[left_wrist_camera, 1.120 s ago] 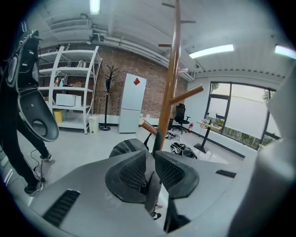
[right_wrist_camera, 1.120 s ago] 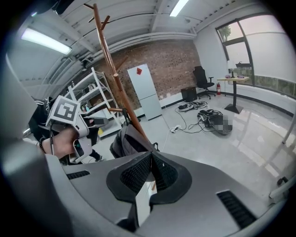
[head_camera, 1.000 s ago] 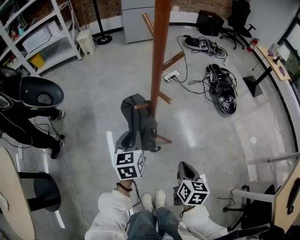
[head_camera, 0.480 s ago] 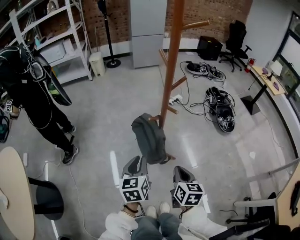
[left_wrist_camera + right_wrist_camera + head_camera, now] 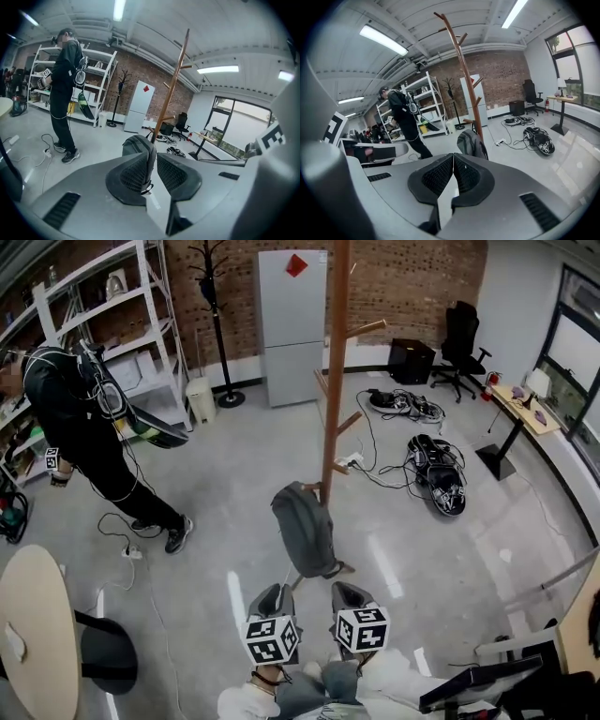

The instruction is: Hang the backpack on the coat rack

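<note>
The person is wearing white sleeves and blue jeans. The grey left gripper and right gripper are each carrying a white cube with black square markers.

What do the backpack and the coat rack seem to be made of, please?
The backpack looks like matte grey woven fabric: it sags softly, with seams showing. The rack is probably wood, smooth reddish-brown with slight sheen, though painted metal is possible.
</note>
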`<control>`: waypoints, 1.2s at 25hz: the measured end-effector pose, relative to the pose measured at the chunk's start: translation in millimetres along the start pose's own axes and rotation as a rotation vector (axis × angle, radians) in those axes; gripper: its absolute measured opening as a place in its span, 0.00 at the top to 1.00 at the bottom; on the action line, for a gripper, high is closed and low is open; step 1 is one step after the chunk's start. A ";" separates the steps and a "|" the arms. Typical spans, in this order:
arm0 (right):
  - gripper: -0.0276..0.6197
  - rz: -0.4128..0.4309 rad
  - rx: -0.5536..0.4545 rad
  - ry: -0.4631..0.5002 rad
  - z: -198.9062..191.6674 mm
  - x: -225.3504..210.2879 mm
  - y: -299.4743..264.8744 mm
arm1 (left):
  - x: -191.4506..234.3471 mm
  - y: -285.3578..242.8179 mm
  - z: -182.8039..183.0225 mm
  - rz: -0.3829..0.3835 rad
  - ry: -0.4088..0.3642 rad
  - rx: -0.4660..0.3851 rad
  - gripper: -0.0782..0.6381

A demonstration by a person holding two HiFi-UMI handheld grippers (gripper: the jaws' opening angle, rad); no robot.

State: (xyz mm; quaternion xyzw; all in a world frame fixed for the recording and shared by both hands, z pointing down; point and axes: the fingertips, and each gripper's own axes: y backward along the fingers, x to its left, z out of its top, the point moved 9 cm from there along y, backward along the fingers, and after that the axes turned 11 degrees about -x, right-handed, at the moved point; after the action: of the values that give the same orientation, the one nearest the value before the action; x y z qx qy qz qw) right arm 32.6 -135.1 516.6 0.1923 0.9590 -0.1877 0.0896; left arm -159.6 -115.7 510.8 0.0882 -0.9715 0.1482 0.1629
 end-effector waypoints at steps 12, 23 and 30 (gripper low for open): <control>0.94 0.069 0.015 0.077 8.0 -2.6 18.1 | -32.3 25.9 -10.5 0.046 -0.011 -0.001 0.83; 0.94 0.094 -0.017 0.078 25.7 -12.7 10.8 | -54.3 4.2 6.6 0.014 -0.055 -0.028 0.86; 0.94 0.109 -0.031 0.084 34.4 -15.7 6.3 | -61.6 -2.8 13.3 0.006 -0.063 -0.036 0.89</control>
State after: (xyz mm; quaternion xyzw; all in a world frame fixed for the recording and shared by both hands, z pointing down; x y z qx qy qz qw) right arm 52.9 -148.5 486.9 0.2506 0.9529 -0.1593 0.0622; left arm -105.5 -115.0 478.4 0.0868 -0.9789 0.1281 0.1333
